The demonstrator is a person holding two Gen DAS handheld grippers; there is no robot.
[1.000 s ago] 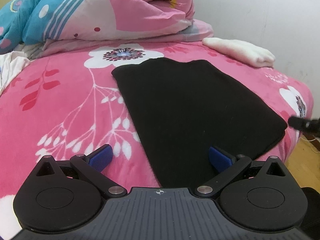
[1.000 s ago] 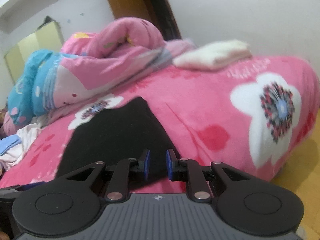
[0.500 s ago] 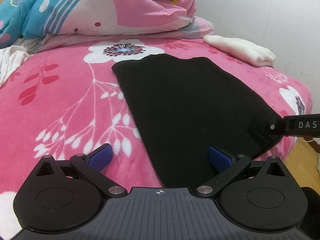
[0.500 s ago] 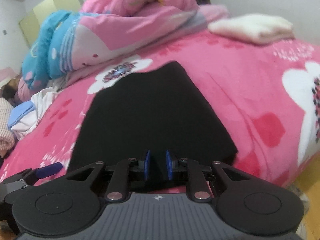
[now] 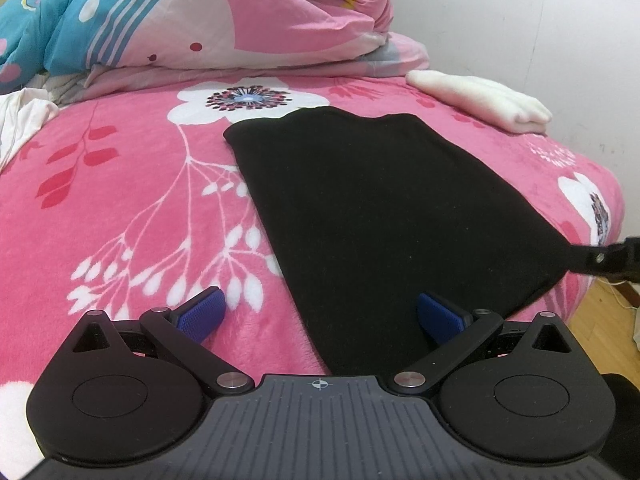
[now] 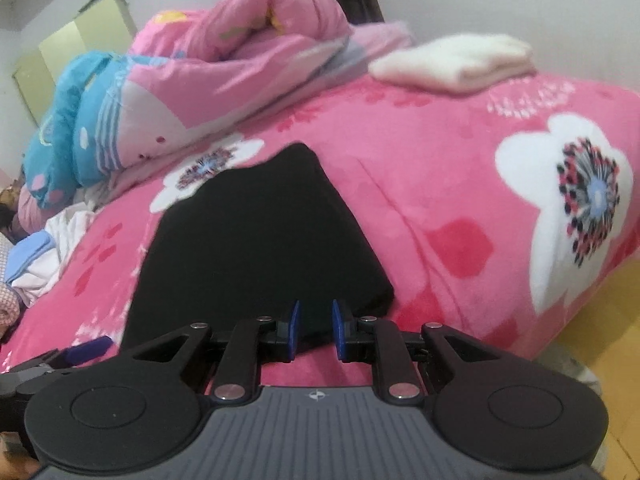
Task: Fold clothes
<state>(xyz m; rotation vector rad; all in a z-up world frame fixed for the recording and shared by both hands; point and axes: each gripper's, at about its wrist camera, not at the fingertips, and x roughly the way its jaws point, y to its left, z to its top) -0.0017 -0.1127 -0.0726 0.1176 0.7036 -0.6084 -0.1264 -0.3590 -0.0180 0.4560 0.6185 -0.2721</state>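
Nearby, released left gripper straddles black garment's near edge; right gripper narrowly parted, empty.

A black garment lies flat, folded into a long rectangle, on the pink bedspread

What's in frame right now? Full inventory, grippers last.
black garment: 1, black, folded flat at the middle of the bed
bed blanket: 1, pink with white flowers, covering the bed
quilt: 1, pink and blue, rolled at the bed's far end
white cloth: 1, cream white, folded, far right by the wall
loose clothes: a pile, white and blue, at the bed's left edge
left hand-held gripper: 1, black with blue pads, open over the garment's near edge
right hand-held gripper: 1, same colours, narrow gap, nothing between pads
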